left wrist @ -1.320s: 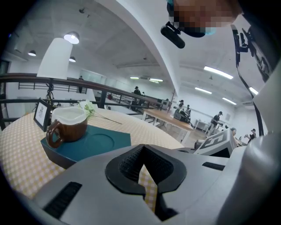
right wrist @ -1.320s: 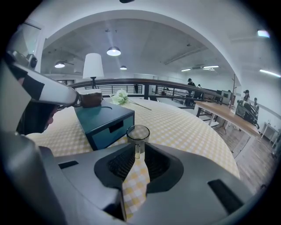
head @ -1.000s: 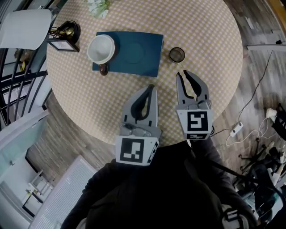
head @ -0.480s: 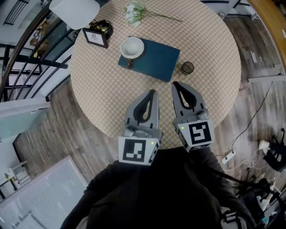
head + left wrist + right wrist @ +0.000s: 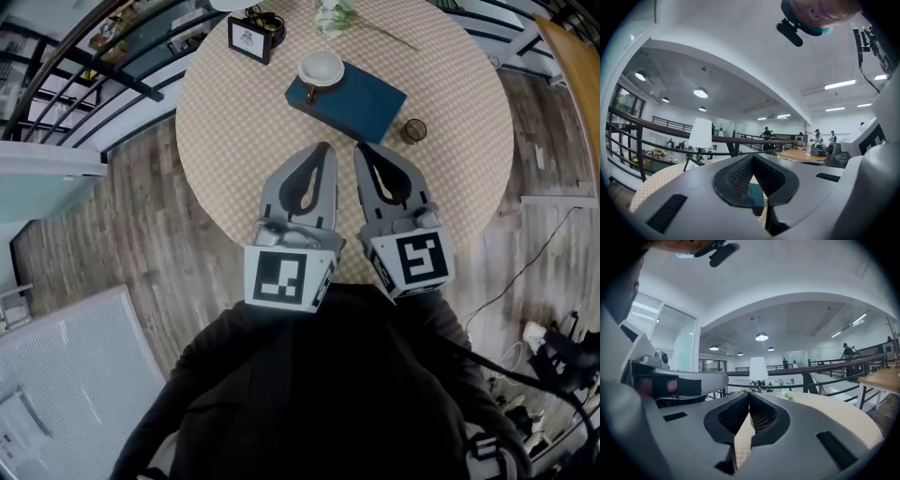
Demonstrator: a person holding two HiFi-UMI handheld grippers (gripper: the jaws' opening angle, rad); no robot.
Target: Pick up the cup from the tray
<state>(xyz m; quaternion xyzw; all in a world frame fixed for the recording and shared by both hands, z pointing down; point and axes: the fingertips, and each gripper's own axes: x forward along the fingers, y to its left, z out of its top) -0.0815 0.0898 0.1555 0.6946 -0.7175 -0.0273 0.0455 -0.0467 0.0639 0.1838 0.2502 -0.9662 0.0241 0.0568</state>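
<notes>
Beige checked table (image 5: 450, 84) stands on plank floor (image 5: 141, 216); left gripper (image 5: 323, 148), right gripper (image 5: 359, 148) fingers closed, seemingly empty.

In the head view the table (image 5: 469, 187) runs off the top edge, and the flowers (image 5: 333, 14) are cut there too. Its near edge is hidden under the left gripper (image 5: 323, 146) and right gripper (image 5: 358, 148). The frame (image 5: 248, 37) carries print too small to read, and what the glass (image 5: 414, 130) holds cannot be told. In the left gripper view the gripper's own body covers the cup (image 5: 321, 67), and only a sliver of tray (image 5: 757, 194) shows. The right gripper view hides both, and the flowers there are blurred.
</notes>
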